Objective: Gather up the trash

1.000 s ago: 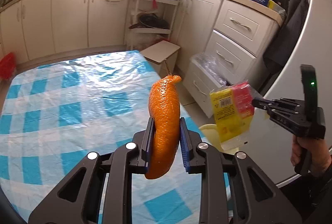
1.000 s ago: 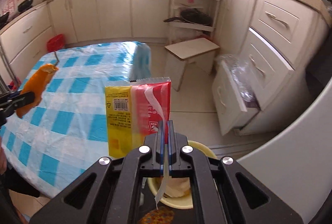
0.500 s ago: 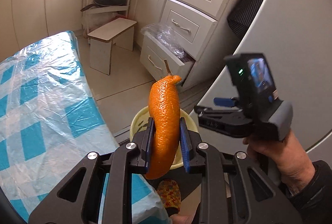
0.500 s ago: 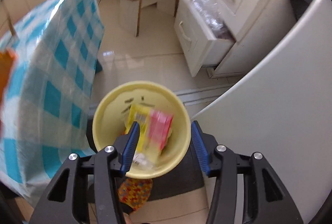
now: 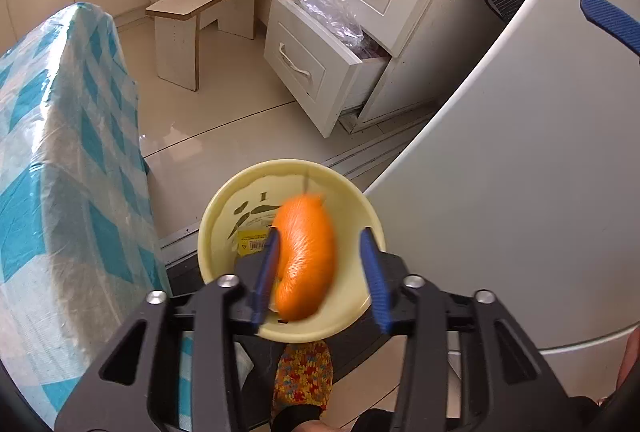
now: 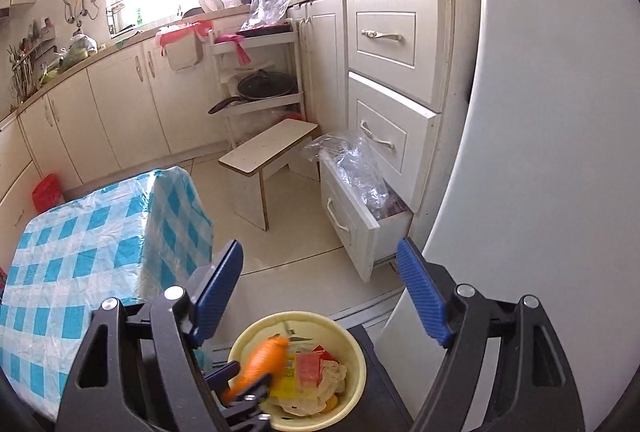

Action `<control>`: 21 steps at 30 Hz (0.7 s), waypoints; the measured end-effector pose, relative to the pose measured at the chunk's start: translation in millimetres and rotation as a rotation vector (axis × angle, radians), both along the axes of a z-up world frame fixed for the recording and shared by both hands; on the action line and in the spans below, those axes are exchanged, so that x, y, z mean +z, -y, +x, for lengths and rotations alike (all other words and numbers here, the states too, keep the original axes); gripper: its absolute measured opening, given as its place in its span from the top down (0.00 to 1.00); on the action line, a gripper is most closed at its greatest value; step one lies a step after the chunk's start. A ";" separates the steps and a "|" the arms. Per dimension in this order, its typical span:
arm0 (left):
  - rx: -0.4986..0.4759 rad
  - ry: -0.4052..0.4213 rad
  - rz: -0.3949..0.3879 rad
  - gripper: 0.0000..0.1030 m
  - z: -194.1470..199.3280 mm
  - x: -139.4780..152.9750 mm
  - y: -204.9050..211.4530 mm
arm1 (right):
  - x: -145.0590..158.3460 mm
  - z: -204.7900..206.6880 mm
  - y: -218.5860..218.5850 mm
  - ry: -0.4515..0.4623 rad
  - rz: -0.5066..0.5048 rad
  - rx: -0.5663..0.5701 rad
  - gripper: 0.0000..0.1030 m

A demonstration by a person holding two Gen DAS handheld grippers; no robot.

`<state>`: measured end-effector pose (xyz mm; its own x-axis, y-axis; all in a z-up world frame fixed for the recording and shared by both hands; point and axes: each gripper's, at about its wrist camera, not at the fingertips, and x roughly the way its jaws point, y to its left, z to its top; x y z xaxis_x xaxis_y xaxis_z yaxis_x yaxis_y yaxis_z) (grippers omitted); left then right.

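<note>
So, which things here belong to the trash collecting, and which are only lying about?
Belong to the job:
- orange peel, between the opening jaws of the left gripper
- yellow bin
- yellow and red wrapper inside it
- right gripper, nothing between its opening jaws

Lying about:
- white stool
- checked tablecloth
- open drawer
- frying pan

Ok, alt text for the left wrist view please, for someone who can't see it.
An orange peel, blurred, sits between the opening jaws of the left gripper, directly above a yellow bin on the floor. A blue checked tablecloth hangs at left; an open drawer stuffed with plastic bags is behind.
</note>
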<state>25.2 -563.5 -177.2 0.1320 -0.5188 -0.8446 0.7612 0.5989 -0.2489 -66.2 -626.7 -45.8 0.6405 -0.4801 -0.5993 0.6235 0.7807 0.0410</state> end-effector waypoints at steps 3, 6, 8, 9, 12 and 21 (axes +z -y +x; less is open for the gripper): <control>0.001 0.036 0.002 0.37 -3.9 7.9 -2.0 | 2.0 0.4 6.1 0.006 0.003 -0.011 0.24; 0.005 0.079 0.007 0.24 -9.9 21.9 -19.7 | 7.9 0.5 8.3 0.006 -0.012 -0.032 0.16; 0.016 0.106 0.005 0.21 -13.9 34.2 -38.2 | 9.1 -3.2 6.7 0.003 -0.033 -0.055 0.13; 0.020 0.119 0.003 0.19 -16.5 41.6 -47.9 | 9.7 -5.5 5.7 0.002 -0.040 -0.064 0.12; 0.041 0.187 0.003 0.12 -25.3 68.6 -86.4 | 17.0 -16.8 -2.3 0.019 -0.066 -0.089 0.07; 0.202 0.308 -0.017 0.08 -40.0 131.3 -213.3 | 15.4 -55.4 -106.8 0.040 -0.179 -0.036 0.07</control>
